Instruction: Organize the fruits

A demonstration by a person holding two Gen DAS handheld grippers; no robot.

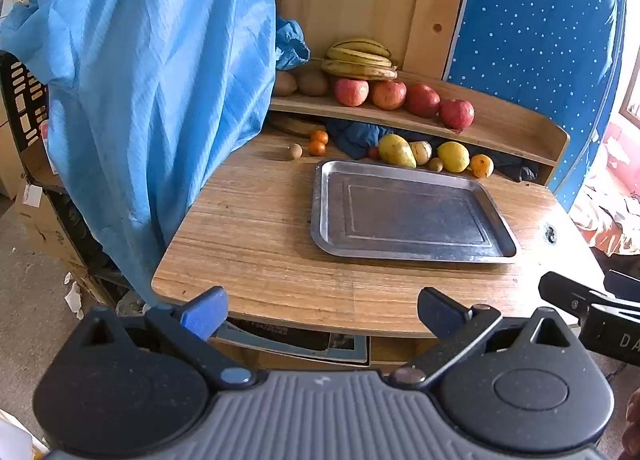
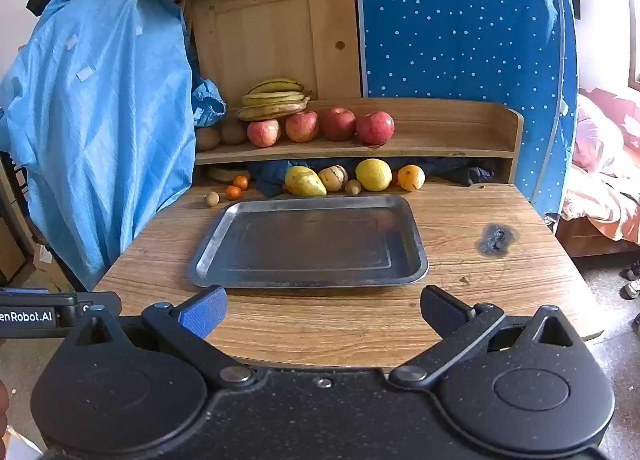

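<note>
Fruits: yellow bananas (image 2: 275,99) and red apples (image 2: 320,125) on the wooden shelf (image 2: 440,147), upper centre; yellow lemon (image 2: 373,175) below, behind the bare metal tray (image 2: 208,256) on the worktop (image 2: 500,284). Left tongs (image 1: 322,314) and right tongs (image 2: 323,312) spread apart, grasping nothing.

Left gripper (image 1: 322,314) spread wide, empty, above near table (image 1: 260,244) edge. Metal tray (image 1: 408,211) bare. Beyond it: mango (image 1: 396,150), lemon (image 1: 453,156), orange (image 1: 481,165). Shelf (image 1: 500,121): apples (image 1: 404,99), bananas (image 1: 358,59). Blue cloth (image 1: 152,91) hangs left.
</note>
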